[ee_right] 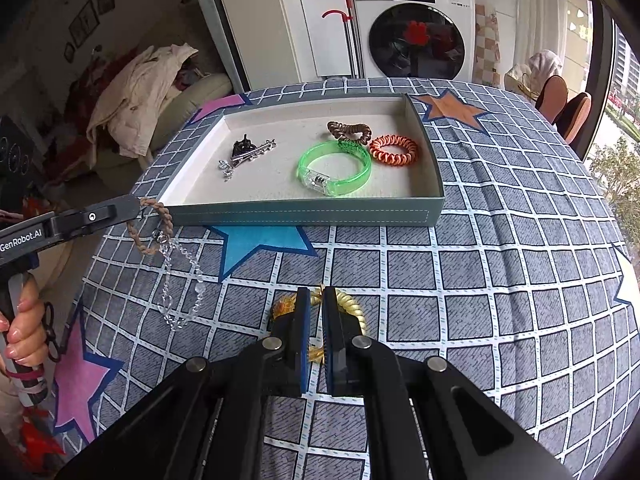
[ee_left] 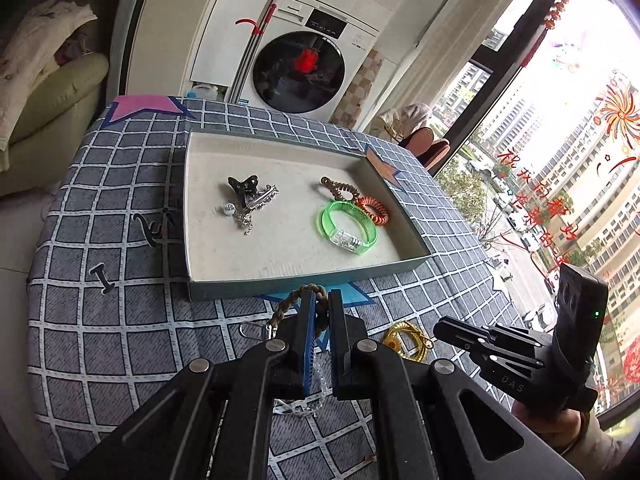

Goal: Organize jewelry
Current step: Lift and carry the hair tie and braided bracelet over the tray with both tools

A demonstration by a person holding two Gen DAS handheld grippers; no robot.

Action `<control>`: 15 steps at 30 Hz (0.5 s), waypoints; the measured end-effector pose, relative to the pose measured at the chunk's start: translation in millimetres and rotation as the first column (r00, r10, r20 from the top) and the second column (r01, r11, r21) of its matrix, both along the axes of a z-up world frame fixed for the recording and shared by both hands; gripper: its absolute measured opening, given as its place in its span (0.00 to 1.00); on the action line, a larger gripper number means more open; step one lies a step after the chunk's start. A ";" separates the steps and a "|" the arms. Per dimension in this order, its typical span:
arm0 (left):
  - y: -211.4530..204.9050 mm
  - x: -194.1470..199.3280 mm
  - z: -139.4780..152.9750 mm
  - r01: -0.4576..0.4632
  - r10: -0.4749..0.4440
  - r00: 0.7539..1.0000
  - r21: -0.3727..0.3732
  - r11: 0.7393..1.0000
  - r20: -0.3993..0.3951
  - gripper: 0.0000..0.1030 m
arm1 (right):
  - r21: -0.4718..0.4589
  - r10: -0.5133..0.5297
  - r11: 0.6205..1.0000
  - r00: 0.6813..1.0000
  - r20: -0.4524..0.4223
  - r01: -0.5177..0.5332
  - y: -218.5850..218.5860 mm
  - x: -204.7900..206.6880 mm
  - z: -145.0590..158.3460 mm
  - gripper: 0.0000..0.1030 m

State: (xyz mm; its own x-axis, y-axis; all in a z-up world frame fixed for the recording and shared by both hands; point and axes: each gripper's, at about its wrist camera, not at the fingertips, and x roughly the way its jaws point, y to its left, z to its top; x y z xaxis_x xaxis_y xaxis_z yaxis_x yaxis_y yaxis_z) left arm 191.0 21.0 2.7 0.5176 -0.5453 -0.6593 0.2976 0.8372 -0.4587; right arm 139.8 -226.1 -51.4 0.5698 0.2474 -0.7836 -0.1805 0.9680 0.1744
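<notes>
A shallow teal tray (ee_left: 280, 282) (ee_right: 304, 216) on the checked tablecloth holds a green bangle (ee_left: 348, 226) (ee_right: 334, 168), an orange coil tie (ee_left: 374, 211) (ee_right: 394, 150), a brown coil tie (ee_left: 340, 189) (ee_right: 348, 130), a black claw clip (ee_left: 242, 186) (ee_right: 245, 146) and silver chain pieces (ee_left: 244, 216). My left gripper (ee_left: 319, 300) (ee_right: 138, 206) is shut on a brown braided bracelet (ee_left: 286, 304) (ee_right: 154, 226), lifted before the tray's near edge; a clear bead chain (ee_right: 180, 284) hangs from it. My right gripper (ee_right: 316, 300) (ee_left: 440, 330) is shut on a gold coil tie (ee_right: 352, 304) (ee_left: 404, 340) on the cloth.
The table (ee_right: 500, 280) carries star prints. A washing machine (ee_right: 416, 28) and a mop stand behind it, a sofa with clothes (ee_right: 140, 88) to the left, chairs (ee_right: 568, 108) and a window to the right.
</notes>
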 end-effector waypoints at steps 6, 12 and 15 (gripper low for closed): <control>-1.1 -0.7 13.6 0.005 -0.005 0.999 -0.010 1.000 0.033 0.25 | 0.011 0.010 1.000 1.000 0.025 -0.010 2.7 1.4 13.4 0.06; -2.0 6.6 24.6 -0.004 0.006 0.998 -0.032 0.999 0.055 0.25 | 0.025 0.009 1.000 0.999 0.045 -0.010 1.9 11.3 26.5 0.06; -4.8 11.7 29.4 -0.006 0.008 0.998 -0.026 1.000 0.070 0.25 | 0.027 0.009 1.000 0.998 0.062 -0.010 1.4 17.7 34.8 0.06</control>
State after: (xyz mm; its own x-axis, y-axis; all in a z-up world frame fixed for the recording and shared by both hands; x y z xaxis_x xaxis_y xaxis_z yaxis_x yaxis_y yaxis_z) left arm 202.7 16.2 32.1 0.5658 -0.5576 -0.6074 0.3240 0.8277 -0.4581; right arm 157.4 -224.8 -16.6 0.6144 0.2740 -0.7399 -0.2010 0.9612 0.1890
